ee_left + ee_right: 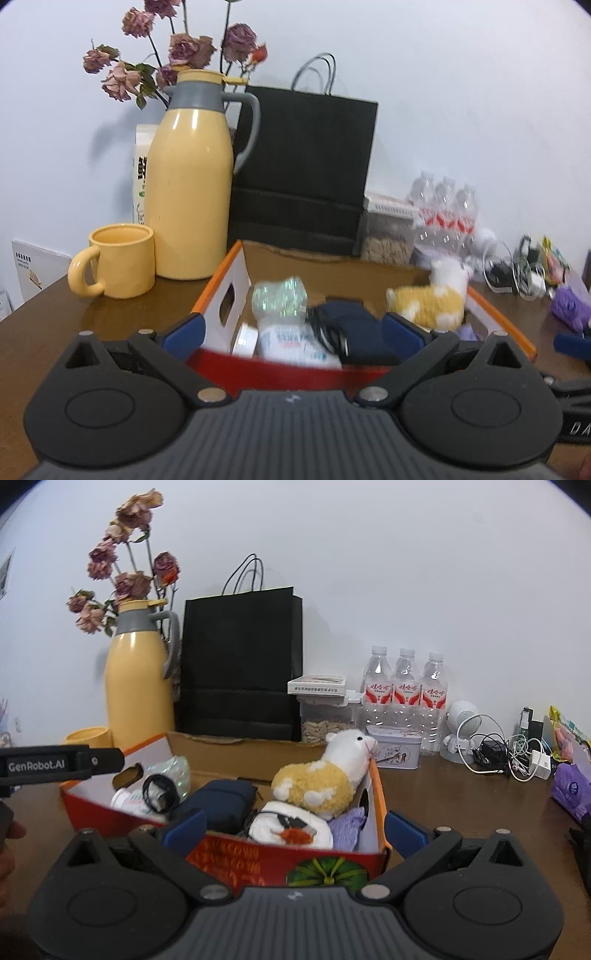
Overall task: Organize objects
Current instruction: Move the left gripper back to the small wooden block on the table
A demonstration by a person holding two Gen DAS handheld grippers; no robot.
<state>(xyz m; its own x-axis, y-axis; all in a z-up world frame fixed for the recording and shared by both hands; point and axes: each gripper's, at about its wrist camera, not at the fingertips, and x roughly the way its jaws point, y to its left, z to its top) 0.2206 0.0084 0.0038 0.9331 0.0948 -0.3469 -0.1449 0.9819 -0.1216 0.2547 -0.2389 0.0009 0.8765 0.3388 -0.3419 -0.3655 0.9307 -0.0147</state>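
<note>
The brown table (pixel 461 794) was the biggest thing, and it ran out ahead of both tools. Far ahead, at the wall, stood a black paper bag (pixel 240 664), and to the left of it a tall yellow jug (pixel 188 184) with a yellow cup (pixel 118 266) beside it.

Right in front of both tools sat the open cardboard box (pixel 332 867), with its red front wall touching or almost touching them. It already held many things. A toy sheep (pixel 317 782) lay at the right side of the box, with its head over the rim. A dark blue pouch (pixel 221 805) lay in the middle, and a white bottle (pixel 284 343) lay to the left of the pouch.

The left gripper (pixel 291 332) had its blue fingers spread wide, with nothing between them. The right gripper (pixel 295 823) was spread wide too, and held nothing.

The packing step looked mostly done, since so much was in the box. Some small things sat far off to the right, like a purple pack (pixel 572 790) and a tangle of white cables (pixel 509 757). The next move would likely need one tool to reach right, close on one small thing, and carry it over the rim.
</note>
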